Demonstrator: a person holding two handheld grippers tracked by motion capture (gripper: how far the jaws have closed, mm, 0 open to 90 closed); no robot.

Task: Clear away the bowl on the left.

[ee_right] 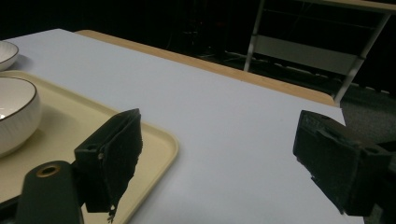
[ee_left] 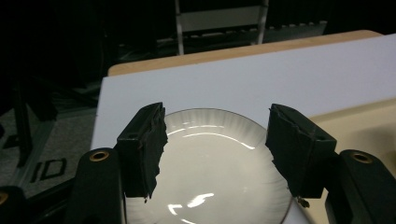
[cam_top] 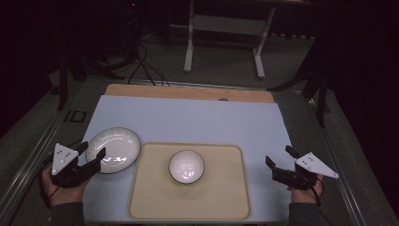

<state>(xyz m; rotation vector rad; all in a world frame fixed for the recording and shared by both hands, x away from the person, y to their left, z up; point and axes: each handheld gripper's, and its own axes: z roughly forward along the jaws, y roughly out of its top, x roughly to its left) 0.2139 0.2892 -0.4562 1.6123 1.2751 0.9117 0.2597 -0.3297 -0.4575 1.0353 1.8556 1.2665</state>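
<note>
Nearest the camera in the high view, two hands enter from the bottom edge, each holding a gripper. The left gripper stands at the near-left rim of the plate, jaws wide; the left gripper view shows the plate lying between and beyond the two pads, which do not press on it. The right gripper rests over bare mat to the right of the tray, jaws likewise wide and empty; the right gripper view shows the tray corner just beyond its left jaw.

The plate sits on the mat, its right edge touching or slightly overlapping the tray's near-left corner; which of the two cannot be told. The bowl stands upright on the tray, a little behind its middle. Farther off lie the wooden table edge, then a white frame on the dark floor.

Step in hand, as judged: the left gripper is either approaching the plate rim to grasp it or has set the plate down; the frames do not decide. If a grasp is intended, the next move calls for one jaw to slip under the low rim and the other over it before closing, with care not to push the plate against the tray.
</note>
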